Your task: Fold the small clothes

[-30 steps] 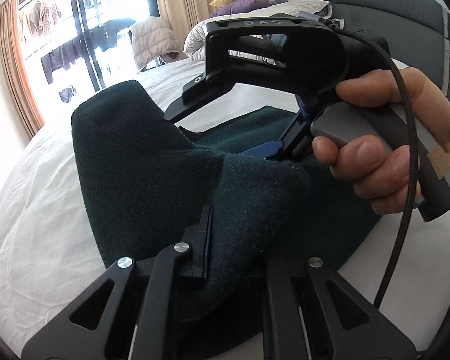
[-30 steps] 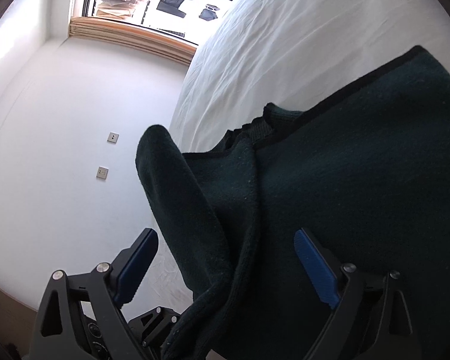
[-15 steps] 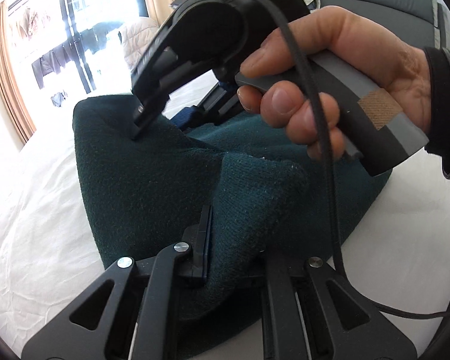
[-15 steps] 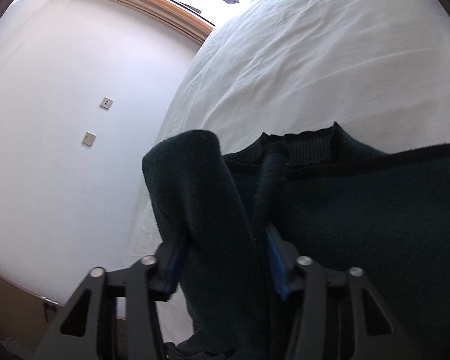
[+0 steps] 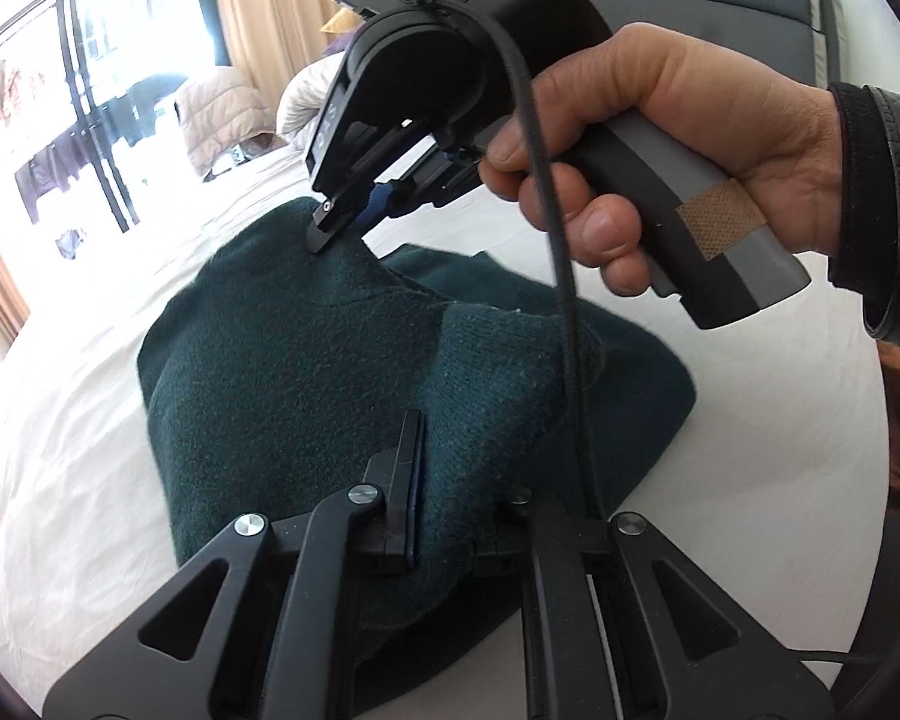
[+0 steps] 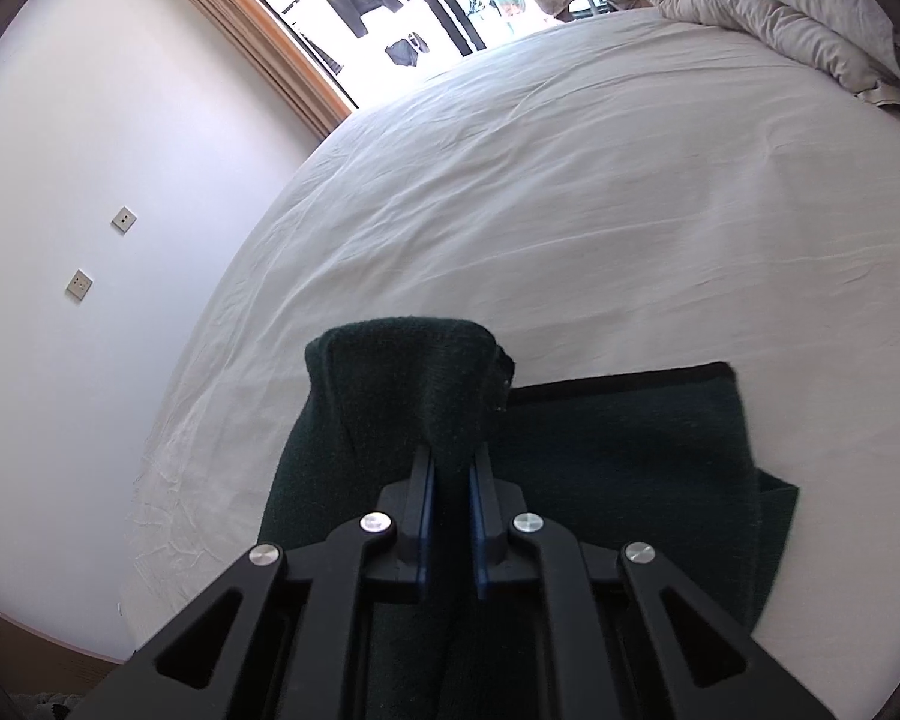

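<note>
A dark green knit garment (image 5: 306, 372) lies on the white bed sheet (image 5: 60, 480). My left gripper (image 5: 450, 516) is shut on a bunched fold of it at the near edge. My right gripper (image 5: 336, 228), held by a hand, is shut on the far edge and lifts it into a peak. In the right wrist view, my right gripper (image 6: 450, 480) pinches a raised fold of the garment (image 6: 402, 372); the rest lies flat to the right (image 6: 630, 456).
A rumpled duvet (image 6: 768, 18) and pillows lie at the head of the bed, before a dark headboard (image 5: 720, 18). A window with curtains (image 5: 252, 6) is behind. A white wall (image 6: 90, 240) runs along the bed's left side. A black cable (image 5: 561, 276) hangs from the right gripper.
My right gripper went from open to shut on the garment's far fold and lifted it. My left gripper kept its hold on the near fold.
</note>
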`<state>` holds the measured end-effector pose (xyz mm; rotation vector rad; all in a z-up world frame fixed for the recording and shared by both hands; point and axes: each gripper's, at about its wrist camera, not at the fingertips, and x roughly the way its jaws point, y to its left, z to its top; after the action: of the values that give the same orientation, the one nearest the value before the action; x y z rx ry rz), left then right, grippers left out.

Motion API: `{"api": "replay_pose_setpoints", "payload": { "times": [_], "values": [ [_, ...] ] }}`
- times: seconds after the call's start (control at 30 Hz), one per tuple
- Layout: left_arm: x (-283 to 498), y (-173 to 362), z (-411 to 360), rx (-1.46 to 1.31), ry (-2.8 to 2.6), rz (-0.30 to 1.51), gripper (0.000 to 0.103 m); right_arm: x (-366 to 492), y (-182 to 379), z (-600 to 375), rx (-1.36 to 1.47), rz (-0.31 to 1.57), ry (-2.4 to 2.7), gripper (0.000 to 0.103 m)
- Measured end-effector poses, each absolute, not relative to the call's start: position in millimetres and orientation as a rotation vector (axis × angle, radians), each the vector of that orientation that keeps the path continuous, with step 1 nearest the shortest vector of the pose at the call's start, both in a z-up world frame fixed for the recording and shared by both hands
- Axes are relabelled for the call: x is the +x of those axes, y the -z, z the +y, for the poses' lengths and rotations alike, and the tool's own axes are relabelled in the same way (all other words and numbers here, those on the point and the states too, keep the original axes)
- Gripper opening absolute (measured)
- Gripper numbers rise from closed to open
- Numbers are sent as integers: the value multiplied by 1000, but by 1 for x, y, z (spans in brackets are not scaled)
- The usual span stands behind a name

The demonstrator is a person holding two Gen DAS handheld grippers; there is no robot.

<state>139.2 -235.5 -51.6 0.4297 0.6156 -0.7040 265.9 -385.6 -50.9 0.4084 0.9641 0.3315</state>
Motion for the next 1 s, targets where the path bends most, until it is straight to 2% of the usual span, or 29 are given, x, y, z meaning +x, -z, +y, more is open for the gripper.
{"api": "replay_pose_setpoints", "payload": {
  "times": [0.33, 0.87, 1.0],
  "values": [
    [155, 53, -246, 485, 774, 630, 9, 256, 56, -438, 430, 944, -275, 8],
    [182, 50, -207, 478, 789, 684, 9, 254, 92, -478, 452, 979, -168, 8],
    [184, 45, -189, 471, 784, 696, 15, 256, 111, -480, 485, 1002, -148, 8]
  ]
}}
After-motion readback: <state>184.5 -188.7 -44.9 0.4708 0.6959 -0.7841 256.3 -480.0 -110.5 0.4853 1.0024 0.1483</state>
